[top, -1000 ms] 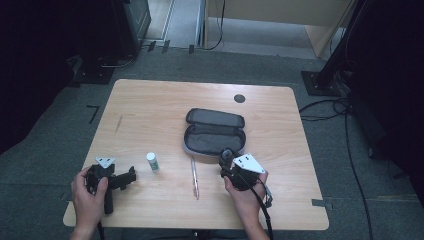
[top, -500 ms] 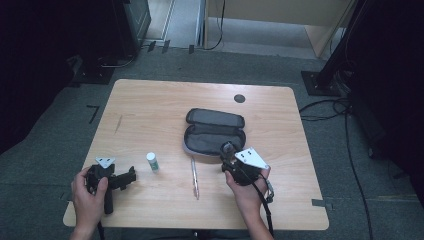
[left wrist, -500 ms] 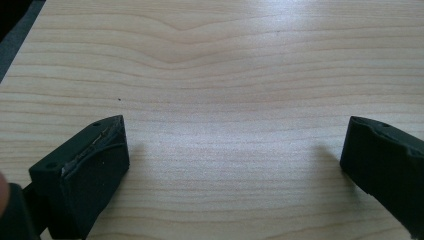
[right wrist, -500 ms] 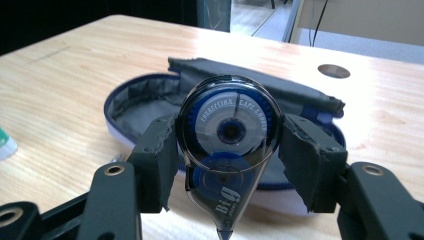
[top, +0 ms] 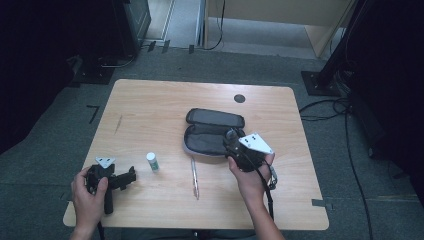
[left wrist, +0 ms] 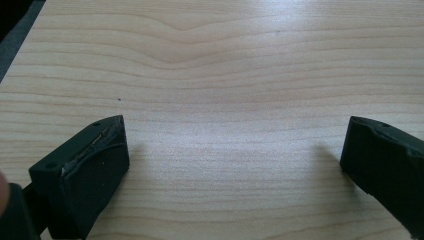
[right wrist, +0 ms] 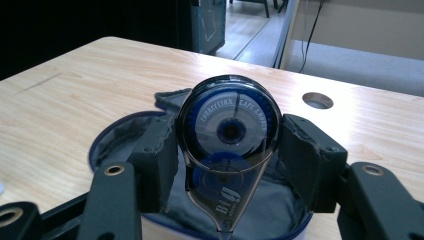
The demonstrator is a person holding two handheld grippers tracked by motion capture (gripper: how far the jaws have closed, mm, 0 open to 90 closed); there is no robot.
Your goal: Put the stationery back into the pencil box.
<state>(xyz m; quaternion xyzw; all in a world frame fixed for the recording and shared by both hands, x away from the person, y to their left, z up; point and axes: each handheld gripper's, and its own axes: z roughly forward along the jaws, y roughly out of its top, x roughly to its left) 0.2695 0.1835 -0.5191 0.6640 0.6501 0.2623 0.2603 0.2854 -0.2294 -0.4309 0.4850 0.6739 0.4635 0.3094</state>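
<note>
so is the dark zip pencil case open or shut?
Open: the dark zip pencil case lies with its lid folded back, grey lining exposed, below the correction tape dispenser.

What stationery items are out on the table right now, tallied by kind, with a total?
Pencil case: 1
Correction tape: 1, held in the right gripper
Pen: 1
Small white tube: 1
Total: 4

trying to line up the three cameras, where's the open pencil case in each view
High view: the open pencil case lies at the table's middle, just beyond the right gripper.
Left gripper view: bare wooden table between open jaws; no case here.
Right gripper view: the case sits low in the picture, behind the clamped correction tape.
Shared landmark: the round hole in the table, beyond the case.
</note>
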